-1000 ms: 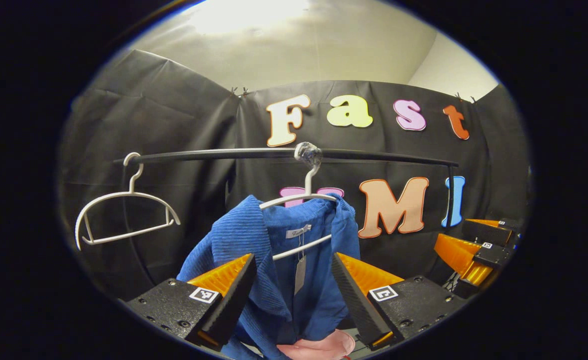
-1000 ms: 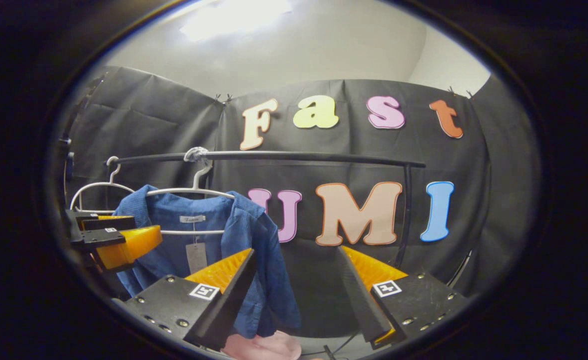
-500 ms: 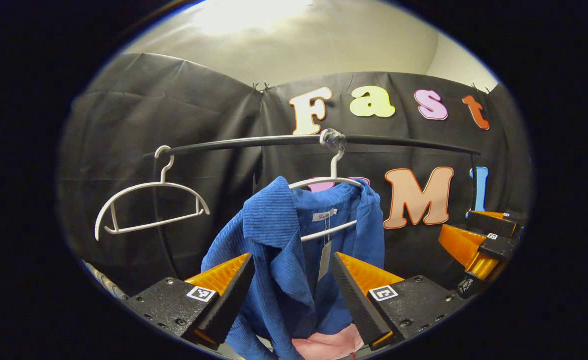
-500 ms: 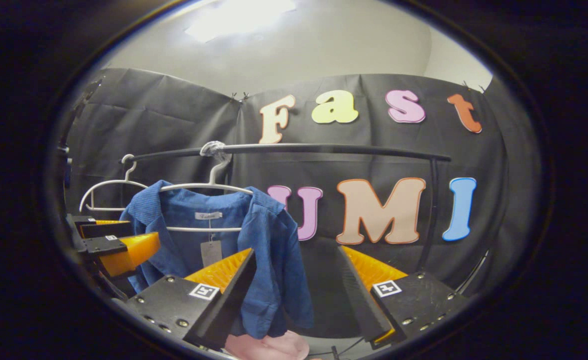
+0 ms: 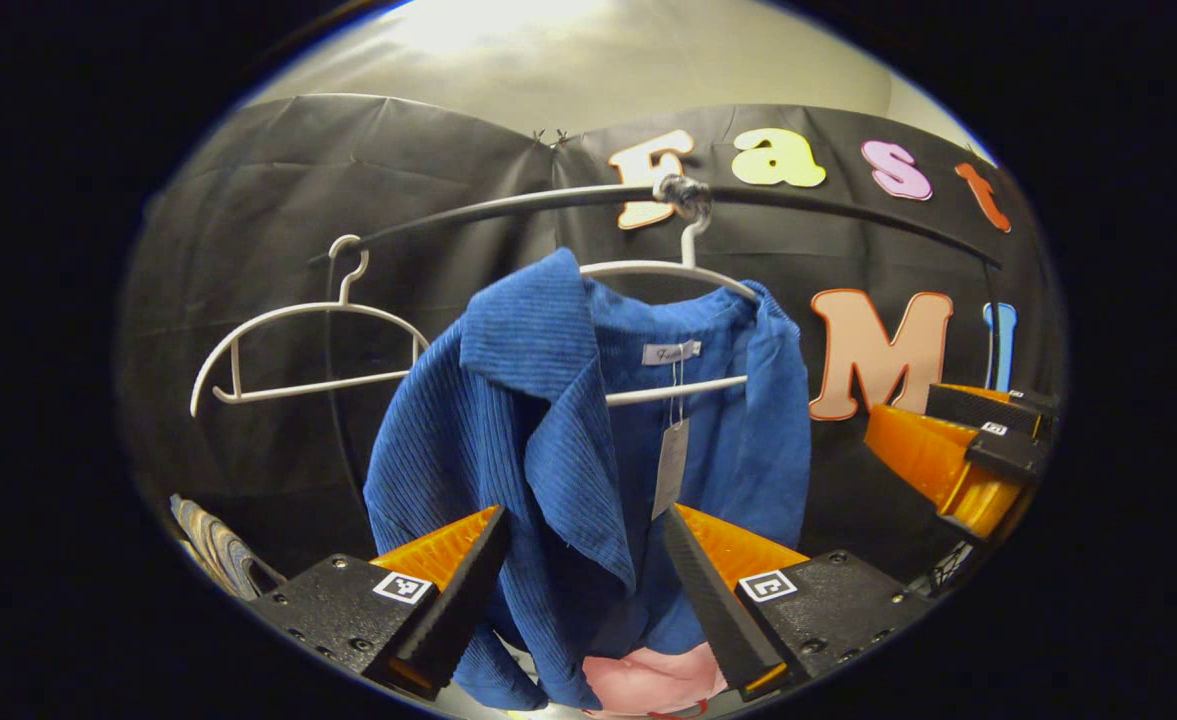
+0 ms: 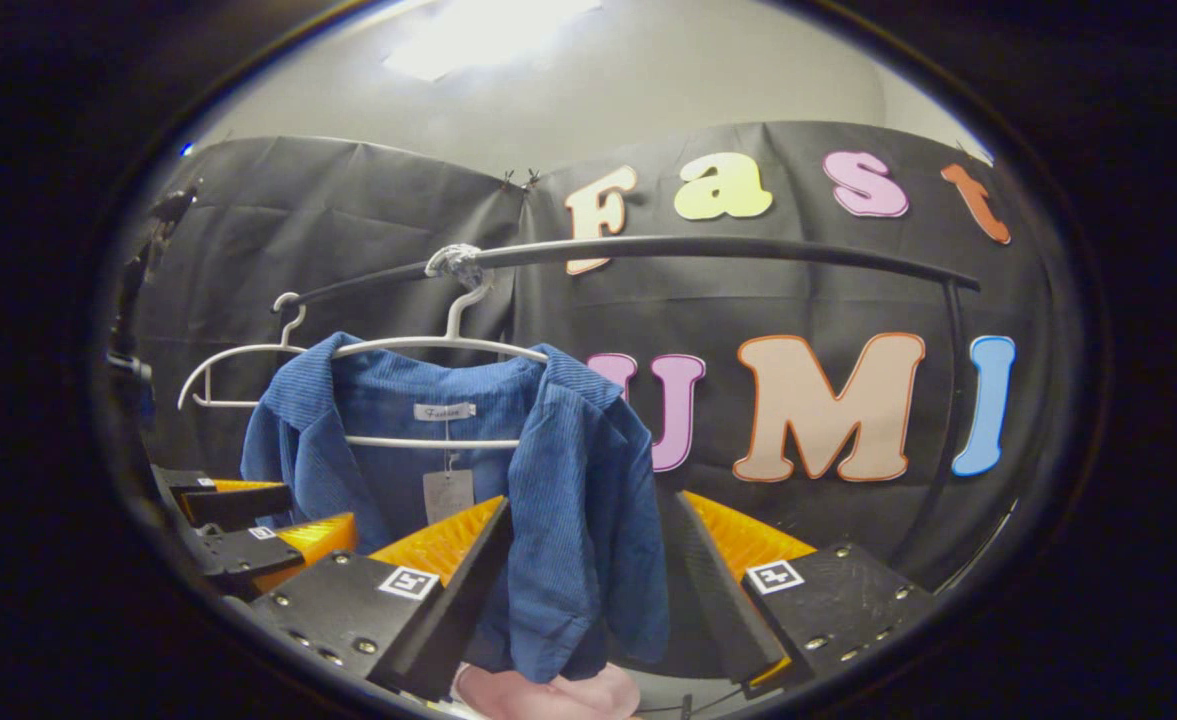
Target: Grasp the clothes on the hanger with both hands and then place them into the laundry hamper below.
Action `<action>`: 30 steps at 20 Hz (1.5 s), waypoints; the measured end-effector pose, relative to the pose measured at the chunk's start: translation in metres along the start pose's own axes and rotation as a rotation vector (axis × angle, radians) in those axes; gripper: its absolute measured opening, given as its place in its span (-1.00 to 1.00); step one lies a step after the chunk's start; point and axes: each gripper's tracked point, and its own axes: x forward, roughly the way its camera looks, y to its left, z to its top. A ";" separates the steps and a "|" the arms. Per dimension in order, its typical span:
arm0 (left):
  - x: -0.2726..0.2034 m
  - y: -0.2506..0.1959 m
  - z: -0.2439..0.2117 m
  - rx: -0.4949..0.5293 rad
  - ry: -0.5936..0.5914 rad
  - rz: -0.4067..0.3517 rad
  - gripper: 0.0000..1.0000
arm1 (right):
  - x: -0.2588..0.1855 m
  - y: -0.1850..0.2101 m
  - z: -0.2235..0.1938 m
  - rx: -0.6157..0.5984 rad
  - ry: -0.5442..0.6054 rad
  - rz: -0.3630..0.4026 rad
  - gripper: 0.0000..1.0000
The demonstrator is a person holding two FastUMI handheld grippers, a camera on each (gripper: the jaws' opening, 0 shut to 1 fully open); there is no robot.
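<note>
A blue corduroy jacket point(image 5: 548, 420) hangs on a white hanger point(image 5: 668, 270) from a black rail point(image 5: 508, 208). My left gripper point(image 5: 578, 575) is open, its fingers spread to either side of the jacket's left front and not pressing on it. In the right gripper view the jacket point(image 6: 568, 480) hangs from its hanger point(image 6: 428, 345), and my right gripper point(image 6: 588, 575) is open around the right shoulder and sleeve. The right gripper point(image 5: 958, 450) also shows at the far right of the left gripper view. The left gripper point(image 6: 258, 535) shows low at the left of the right gripper view.
An empty white hanger point(image 5: 298, 335) hangs on the rail left of the jacket, also the empty hanger point(image 6: 233, 365). Something pink point(image 5: 648, 682) lies below the jacket's hem, as does the pink thing point(image 6: 548, 695). A striped object point(image 5: 213, 545) sits low at the left.
Both grippers have come closer to the jacket, which looks larger and higher in both views. Both stay open.
</note>
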 end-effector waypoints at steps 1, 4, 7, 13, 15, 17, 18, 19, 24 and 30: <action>0.005 -0.002 -0.006 -0.010 0.009 0.016 0.87 | 0.002 -0.001 -0.002 0.004 0.000 0.002 0.87; 0.020 -0.004 -0.026 -0.008 0.028 0.054 0.92 | 0.006 -0.005 -0.012 0.017 0.009 0.005 0.87; 0.035 -0.006 -0.032 0.016 0.013 0.099 0.92 | 0.007 -0.011 -0.024 0.016 0.025 0.002 0.92; 0.057 0.006 -0.036 0.022 0.018 0.139 0.48 | 0.012 -0.012 -0.046 0.011 0.061 0.009 0.86; 0.058 0.012 -0.038 -0.002 0.030 0.137 0.08 | 0.016 -0.009 -0.052 0.013 0.072 0.019 0.87; 0.056 0.017 -0.038 -0.017 0.035 0.132 -0.32 | 0.023 -0.003 -0.057 0.012 0.081 0.031 0.87; 0.054 0.018 -0.038 -0.020 0.036 0.124 -0.52 | 0.026 0.001 -0.059 0.011 0.084 0.039 0.87; 0.052 0.019 -0.038 -0.016 0.036 0.114 -0.72 | 0.030 0.005 -0.061 0.008 0.088 0.047 0.87; 0.043 0.016 -0.035 0.016 0.039 0.047 -0.96 | 0.059 0.025 -0.069 -0.007 0.092 0.079 0.86; 0.031 0.020 -0.028 0.053 0.045 -0.006 -0.96 | 0.100 0.040 -0.089 0.066 0.119 0.060 0.87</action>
